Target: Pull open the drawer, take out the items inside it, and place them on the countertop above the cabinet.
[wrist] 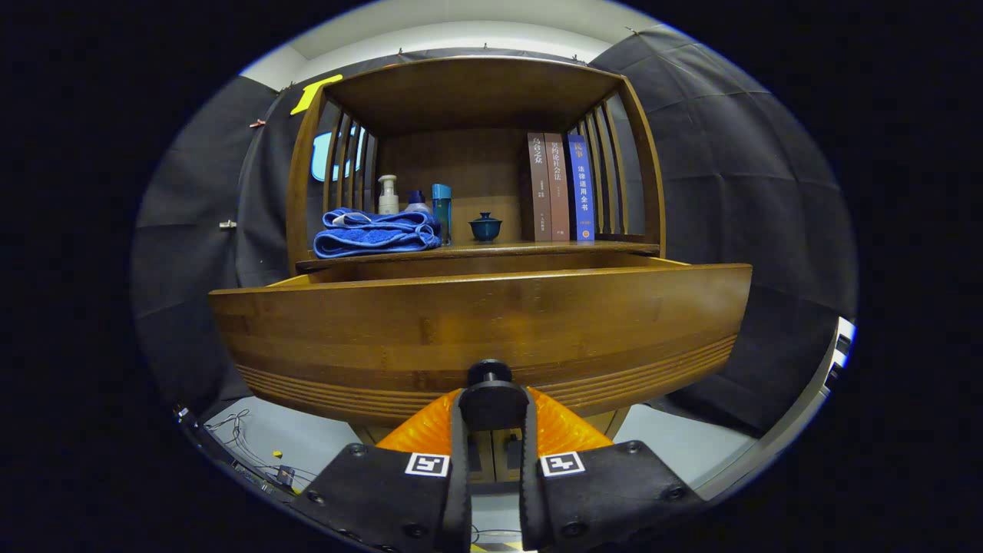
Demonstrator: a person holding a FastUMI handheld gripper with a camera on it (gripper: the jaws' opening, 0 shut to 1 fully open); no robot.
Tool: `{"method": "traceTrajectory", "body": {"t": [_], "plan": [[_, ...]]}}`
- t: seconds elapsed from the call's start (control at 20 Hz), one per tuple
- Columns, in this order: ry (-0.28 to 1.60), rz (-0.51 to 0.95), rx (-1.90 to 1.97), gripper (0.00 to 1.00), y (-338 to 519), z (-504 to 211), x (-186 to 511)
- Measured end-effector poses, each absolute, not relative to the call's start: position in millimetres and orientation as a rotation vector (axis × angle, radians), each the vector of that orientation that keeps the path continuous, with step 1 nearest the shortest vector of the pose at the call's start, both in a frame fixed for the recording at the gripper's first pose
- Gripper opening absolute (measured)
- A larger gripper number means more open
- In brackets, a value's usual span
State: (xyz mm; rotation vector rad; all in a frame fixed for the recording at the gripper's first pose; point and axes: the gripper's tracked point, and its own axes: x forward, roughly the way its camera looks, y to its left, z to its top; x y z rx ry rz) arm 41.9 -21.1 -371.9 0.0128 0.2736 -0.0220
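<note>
One drawer [476, 330], wood, spans the centre of the frame, pulled partly out from under the countertop [476, 249] of the cabinet [476, 153]; its front panel faces the camera, grooved along the lower edge. Its long axis runs left to right across the frame; it slides toward the camera. Knob [489, 372], dark and round, sits low centre on the front panel, and the gripper [491, 407] is clenched on it, both fingers pressing its sides. Judged stiff and fairly heavy, likely to run straight if pulled squarely by the knob; the knob is the only evident hold, small and smooth, so a slip is possible under a skewed pull. Drawer interior is hidden behind the front panel from this low angle; contents cannot be told. On the countertop, above centre of the frame: towel [376, 233], blue, folded, at left; three bottles [388, 194] just behind it; cup [485, 227], dark blue, lidded, mid-shelf; three books [559, 187] upright at right. Bare countertop between towel, cup and books looks narrow; items taken out would likely fit best along its front edge. Judged stage: drawer open or nearly so, removal not yet begun.
</note>
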Motion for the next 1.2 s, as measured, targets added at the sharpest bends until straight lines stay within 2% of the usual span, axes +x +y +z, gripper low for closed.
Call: {"method": "traceTrajectory", "body": {"t": [0.15, 0.25, 0.5, 0.65, 0.95, 1.2], "plan": [[0.295, -0.016, -0.007, 0.29, -20, -380, 37], [0.287, -0.01, -0.026, 0.39, -20, -379, 38], [0.295, 0.068, -0.027, 0.98, -10, -366, 24], [0.312, 0.081, 0.006, 0.99, -16, -339, 9], [0.263, 0.188, 0.053, 0.99, -11, -213, 33], [0.49, 0.237, 0.042, 0.99, -5, -188, 93]]}}
